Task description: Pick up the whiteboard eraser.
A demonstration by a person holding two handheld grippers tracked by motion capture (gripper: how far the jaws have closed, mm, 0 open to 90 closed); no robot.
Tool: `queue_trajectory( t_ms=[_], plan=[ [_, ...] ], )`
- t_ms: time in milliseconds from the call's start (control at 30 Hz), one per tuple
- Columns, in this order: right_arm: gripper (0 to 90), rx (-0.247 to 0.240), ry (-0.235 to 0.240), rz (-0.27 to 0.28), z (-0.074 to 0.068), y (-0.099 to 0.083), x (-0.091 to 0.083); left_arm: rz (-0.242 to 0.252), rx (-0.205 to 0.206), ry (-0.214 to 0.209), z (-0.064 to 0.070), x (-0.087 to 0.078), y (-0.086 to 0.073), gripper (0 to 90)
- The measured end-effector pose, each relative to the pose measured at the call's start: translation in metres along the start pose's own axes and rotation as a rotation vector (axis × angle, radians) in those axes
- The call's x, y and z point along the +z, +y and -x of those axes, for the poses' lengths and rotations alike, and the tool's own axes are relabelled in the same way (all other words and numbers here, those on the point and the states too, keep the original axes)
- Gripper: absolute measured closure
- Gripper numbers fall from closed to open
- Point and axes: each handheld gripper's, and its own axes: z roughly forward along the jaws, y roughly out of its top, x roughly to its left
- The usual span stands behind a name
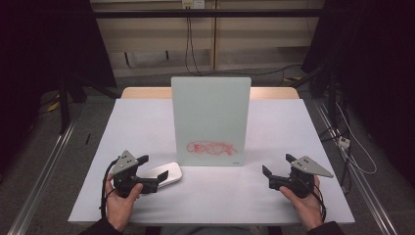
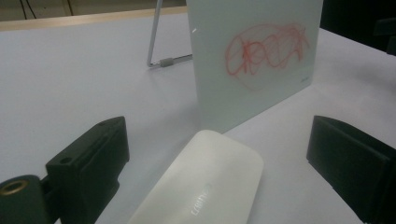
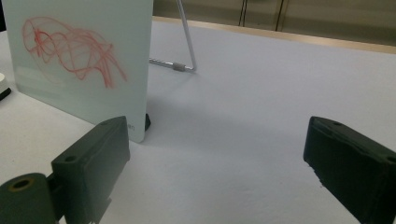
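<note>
The white oblong plastic eraser [image 2: 205,182] lies flat on the pale table [image 1: 147,122], just left of the frosted glass board [image 1: 211,117], which stands propped upright so its red scribble [image 1: 211,147] faces the person, presumably for wiping. The left gripper [image 1: 147,171] has its jaws spread wide, straddling the eraser without clamping it. The right gripper [image 1: 276,169] hovers near the board's right edge, equally wide and empty.

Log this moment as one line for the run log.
left hand-held gripper: open around white eraser, not closed | right hand-held gripper: open, holding nothing | glass board: upright, red scribble unwiped
</note>
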Motion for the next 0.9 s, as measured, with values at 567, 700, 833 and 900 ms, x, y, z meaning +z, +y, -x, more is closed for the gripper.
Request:
queue_trajectory(
  t_ms=[567, 700, 833, 900],
  plan=[
    [6.7, 0.001, 0.026, -0.022, -0.0003, 0.0015, 0.0051, -0.046, -0.019, -0.036, -0.0069, -0.0034, 0.0018, 7.9],
    [6.7, -0.006, 0.032, -0.023, -0.0023, 0.0023, 0.0065, -0.067, -0.007, -0.068, -0.0087, -0.0079, 0.0031, 8.3],
    [6.7, -0.005, 0.035, -0.022, -0.0020, 0.0021, 0.0062, -0.067, 0.015, -0.076, -0.0078, -0.0069, 0.0055, 8.3],
    [6.7, -0.005, 0.034, -0.020, -0.0020, 0.0022, 0.0058, -0.073, 0.019, -0.086, -0.0079, -0.0057, 0.0073, 8.3]
  ],
)
